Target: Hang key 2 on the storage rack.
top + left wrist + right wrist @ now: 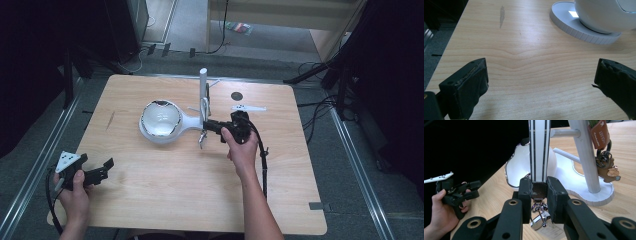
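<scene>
A white stand (202, 95) sits on the far middle of the wooden desk (165, 200): an upright post with pegs rising from a flat base that widens into a round white bowl (160, 120) on the side away from the right hand.

Right gripper (210, 125): held by the right hand (242, 145) just beside the post, on the side nearest the person. In the right gripper view its fingers (526, 192) are clenched on the dark mesh end of a white strap with black stripes (539, 150), which runs straight up out of the frame. A metal clasp with a shiny tag (540, 218) hangs below the grip. A brown leather key fob with rings (602, 147) hangs against the post, apart from the strap.

Left gripper (97, 172): held by the left hand (75, 192) at the near corner of the desk, well apart from the stand. In the left gripper view its fingers (471, 82) are spread wide and released, with bare desk between them; the bowl's ribbed base lies ahead.

A small black disc (237, 95) and a flat white piece (248, 107) lie on the desk beyond the right gripper, near the stand.
</scene>
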Demonstrator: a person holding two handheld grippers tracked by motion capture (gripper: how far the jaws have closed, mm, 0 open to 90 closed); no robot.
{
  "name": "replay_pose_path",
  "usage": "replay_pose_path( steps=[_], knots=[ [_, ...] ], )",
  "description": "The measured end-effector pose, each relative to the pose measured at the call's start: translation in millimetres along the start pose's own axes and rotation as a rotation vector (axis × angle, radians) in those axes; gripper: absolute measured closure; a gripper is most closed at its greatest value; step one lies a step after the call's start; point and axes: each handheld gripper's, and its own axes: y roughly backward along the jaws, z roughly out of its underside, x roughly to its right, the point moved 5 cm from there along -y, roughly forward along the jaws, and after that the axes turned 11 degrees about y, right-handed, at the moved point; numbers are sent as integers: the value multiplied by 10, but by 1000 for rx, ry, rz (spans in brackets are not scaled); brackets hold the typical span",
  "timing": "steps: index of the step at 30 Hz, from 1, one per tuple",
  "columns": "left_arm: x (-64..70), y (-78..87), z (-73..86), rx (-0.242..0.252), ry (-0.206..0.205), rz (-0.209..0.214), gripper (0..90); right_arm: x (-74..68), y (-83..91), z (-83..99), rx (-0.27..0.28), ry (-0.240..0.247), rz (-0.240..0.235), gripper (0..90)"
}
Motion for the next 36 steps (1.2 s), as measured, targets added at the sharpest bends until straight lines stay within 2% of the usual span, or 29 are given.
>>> replay_pose_path(
  steps=[5, 8, 13, 17, 18, 21, 23, 27, 31, 33, 36],
  knots=[
    [1, -2, 0, -1, -3, -1, 0, 44, -3, -7, 8, -22, -1, 759],
    [1, -2, 1, 1, -3, -3, 0, 77, -10, 1, -2, -34, 18, 759],
    [4, -2, 1, -1, -7, -3, 0, 126, 4, -2, 14, -80, 26, 749],
    [5, -2, 2, -3, -8, -4, 0, 148, -6, -6, 19, -99, 41, 741],
    [5, -2, 2, -3, -8, -4, 0, 163, -9, -13, 25, -104, 66, 750],
    [5, -2, 2, -3, -9, -5, 0, 174, -4, -14, 24, -112, 87, 774],
    [5, -1, 2, -3, -9, -5, 0, 191, 6, -39, 49, -131, 116, 740],
    [4, 1, 2, -3, -9, -3, 0, 157, 27, -37, 47, -91, 163, 665],
    [6, -2, 2, -2, -9, -5, 0, 106, 104, -48, 53, -4, 286, 465],
    [4, -2, 2, -4, -8, -5, 0, 84, 161, -60, 62, 22, 327, 355],
    [7, -2, 2, -2, -11, -7, 0, 47, 266, -69, 64, 67, 419, 267]
  ],
)
